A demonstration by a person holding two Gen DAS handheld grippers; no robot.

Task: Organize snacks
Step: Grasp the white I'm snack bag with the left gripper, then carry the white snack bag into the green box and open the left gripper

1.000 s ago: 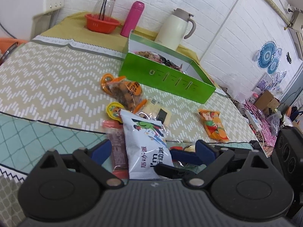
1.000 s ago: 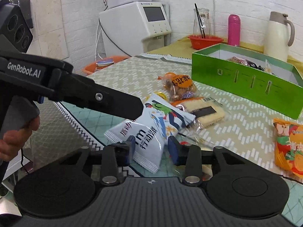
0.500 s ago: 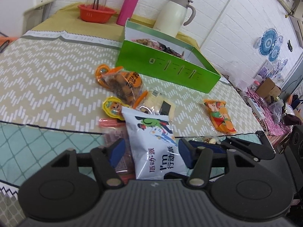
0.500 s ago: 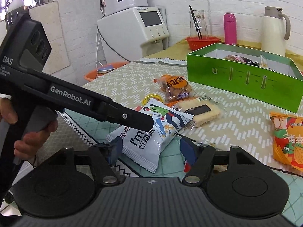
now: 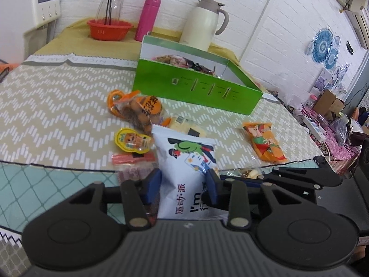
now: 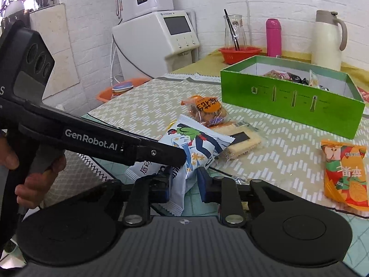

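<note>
A white snack bag with a green cartoon figure (image 5: 186,161) lies at the near edge of the table, tilted up. My left gripper (image 5: 183,185) is shut on the white bag's near end. In the right wrist view the white bag (image 6: 196,145) sits between the pads of my right gripper (image 6: 184,184), which are a little apart; the left gripper's arm crosses in front. The green box (image 5: 196,87) with snacks inside stands further back. An orange cake packet (image 5: 140,110), a biscuit pack (image 6: 239,143) and an orange-red packet (image 5: 265,143) lie loose.
A yellow jelly cup (image 5: 131,139) and a red-striped packet (image 5: 132,158) lie left of the white bag. A white thermos jug (image 5: 204,23), a pink bottle (image 5: 147,18) and a red basket (image 5: 109,28) stand at the back. A white appliance (image 6: 156,41) stands at the left.
Both grippers were open around the white bag half a second ago. The left gripper has closed on it and the right gripper's fingers have narrowed around it. The bag has lifted and tilted.
</note>
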